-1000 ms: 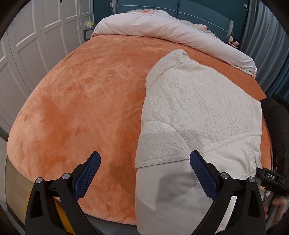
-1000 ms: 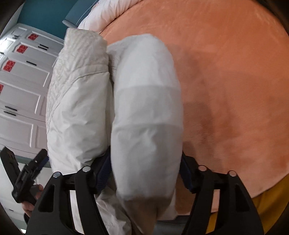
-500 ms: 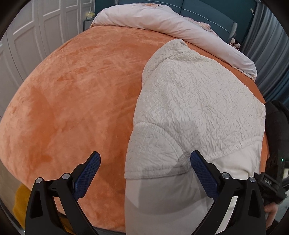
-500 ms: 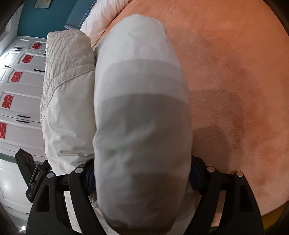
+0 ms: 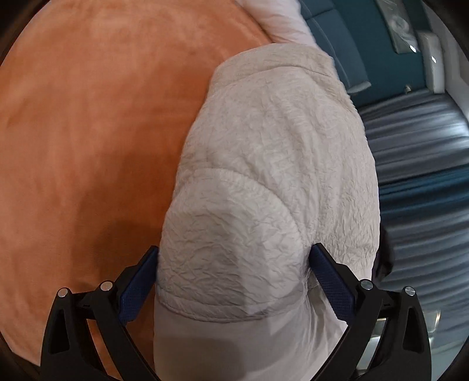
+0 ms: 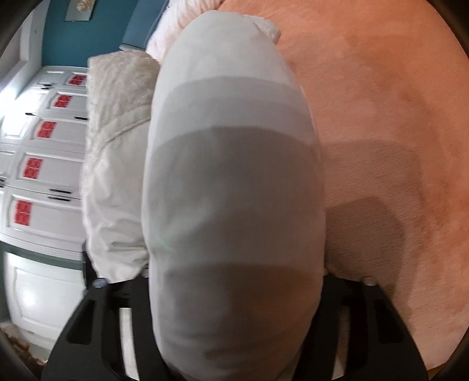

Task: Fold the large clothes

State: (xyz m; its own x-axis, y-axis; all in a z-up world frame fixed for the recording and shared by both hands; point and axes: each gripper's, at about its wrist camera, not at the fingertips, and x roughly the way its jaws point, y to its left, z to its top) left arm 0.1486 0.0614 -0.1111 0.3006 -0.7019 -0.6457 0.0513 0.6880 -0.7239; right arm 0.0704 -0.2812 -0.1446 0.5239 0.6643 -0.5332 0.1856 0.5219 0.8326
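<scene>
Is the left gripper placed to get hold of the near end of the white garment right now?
Probably yes: the white garment already lies between the left gripper's blue pads, nothing blocking.

Home bedroom: big bed (image 5: 88,132) with a plush orange cover fills most of both views, pale duvet (image 5: 288,20) bunched at its far end against a teal padded headboard (image 5: 348,49). White panelled wardrobe doors (image 6: 44,187) with red square decals along one wall, blue-grey curtains (image 5: 419,140) on the other side.
</scene>
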